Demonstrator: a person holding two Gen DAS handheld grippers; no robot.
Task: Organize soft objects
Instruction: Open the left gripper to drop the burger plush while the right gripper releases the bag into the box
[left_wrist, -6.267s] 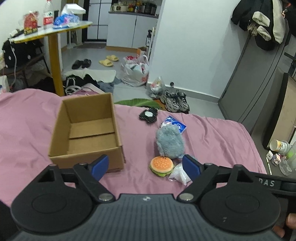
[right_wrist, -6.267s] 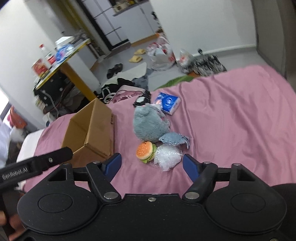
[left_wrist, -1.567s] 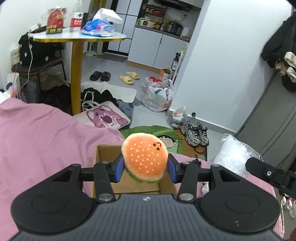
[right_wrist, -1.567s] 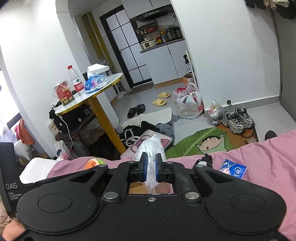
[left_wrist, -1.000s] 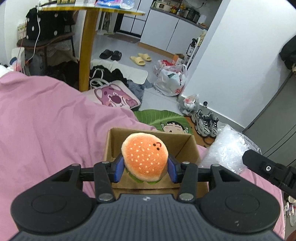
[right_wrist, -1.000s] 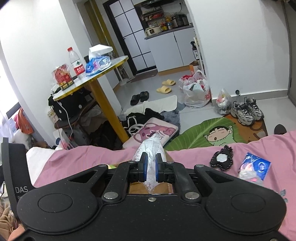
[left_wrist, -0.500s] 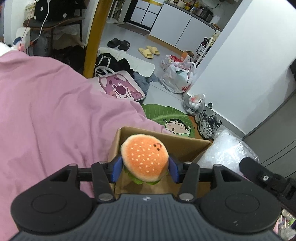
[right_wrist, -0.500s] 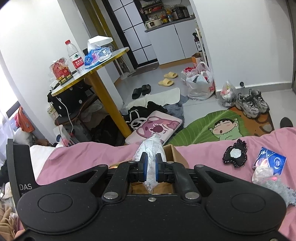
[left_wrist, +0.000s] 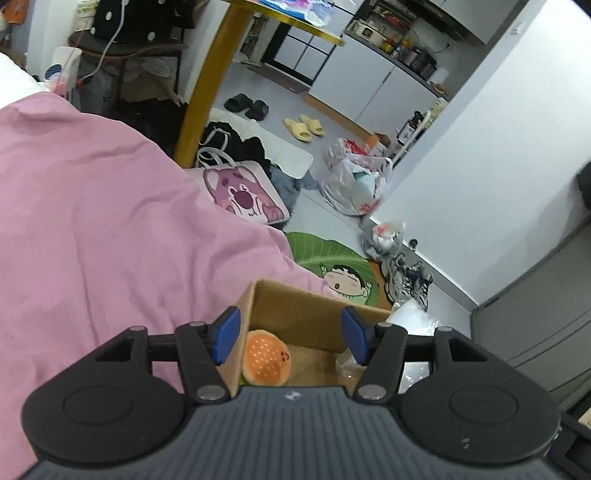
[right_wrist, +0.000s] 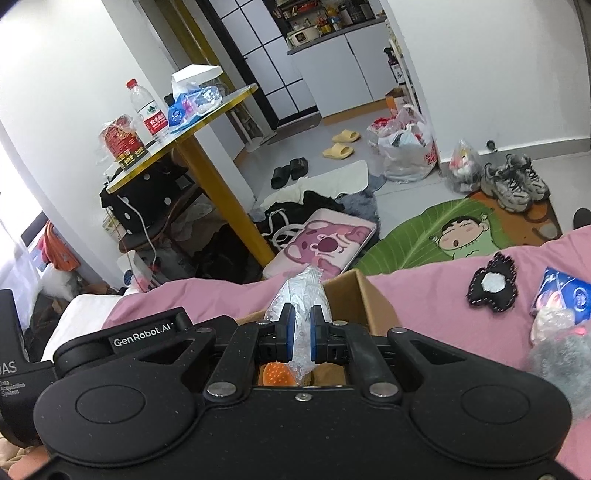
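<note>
Pink bedding (left_wrist: 103, 236) covers the bed and fills the left of the left wrist view, with the cluttered floor beyond its far edge. On it sits an open cardboard box (left_wrist: 314, 314), seen from above, its far wall upright and its brown floor showing. Past the bed stands a round worktop with a yellow leg (right_wrist: 218, 173), carrying a water bottle (right_wrist: 147, 110) and some packets. A grey plush toy (right_wrist: 561, 362) lies blurred at the right edge of the right wrist view, on the bedding and outside the box, with a blue packet (right_wrist: 565, 295) just beyond it and a black felt piece with a white centre (right_wrist: 491, 284) further left, all apart from the box. The left claw (left_wrist: 290, 336) hangs over the box with its jaws opening and nothing pressed between the blue pads (left_wrist: 225, 332); the burger plush (left_wrist: 266, 358) lies below them on the box floor, near the left wall. The right claw (right_wrist: 299, 332) is clenched on a crinkled clear plastic bag (right_wrist: 295, 295), which sticks up past the fingertips and hangs over the box opening; the orange of the burger shows beneath it.
</note>
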